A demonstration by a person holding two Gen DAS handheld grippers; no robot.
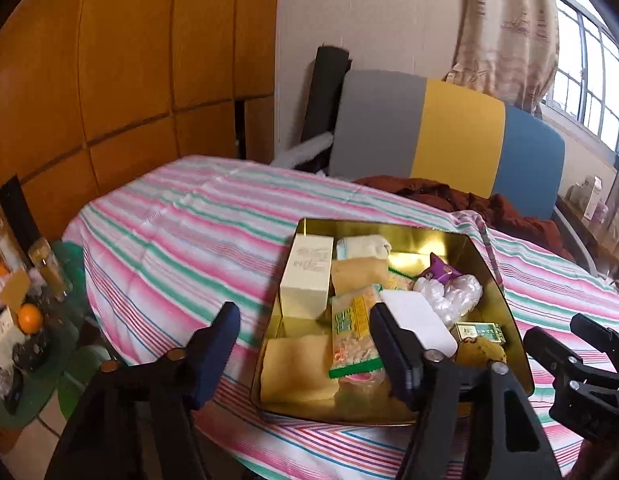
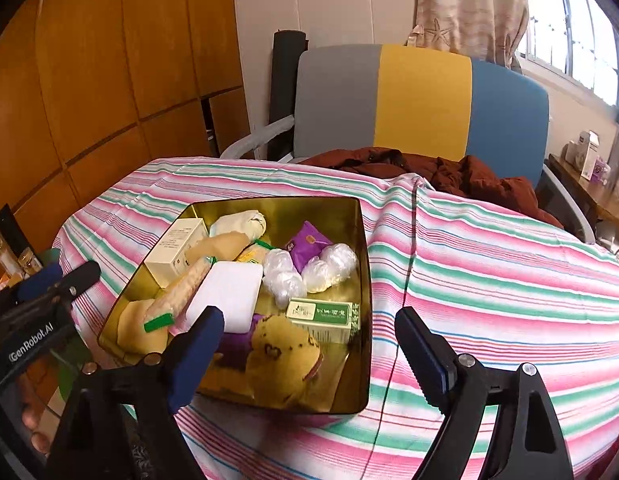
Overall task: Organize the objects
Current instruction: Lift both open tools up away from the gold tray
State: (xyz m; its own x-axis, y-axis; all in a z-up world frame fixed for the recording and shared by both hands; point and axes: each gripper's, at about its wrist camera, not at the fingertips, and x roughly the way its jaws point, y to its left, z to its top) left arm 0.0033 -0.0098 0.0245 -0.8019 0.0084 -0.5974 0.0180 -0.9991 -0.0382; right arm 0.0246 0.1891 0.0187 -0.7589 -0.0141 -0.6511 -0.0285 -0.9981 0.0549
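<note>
Gold tin (image 2: pixel 361 248) packed with snacks and boxes on striped worktop (image 2: pixel 489 264), left tongs (image 1: pixel 305 344) and right tongs (image 2: pixel 309 344) both released, empty, hovering near it

A shiny gold rectangular metal tin (image 2: pixel 359 240) sits on a cloth tablecloth striped pink, green, white and blue (image 2: pixel 489 264). Inside lie a cream cardboard box (image 1: pixel 307 276), a purple foil packet (image 2: pixel 305 246), a plain white flat pad (image 2: pixel 229 294) and a green-and-white printed carton (image 2: pixel 323 314). Behind stands an upholstered chair back banded grey, yellow and blue (image 2: pixel 423 100).
</note>
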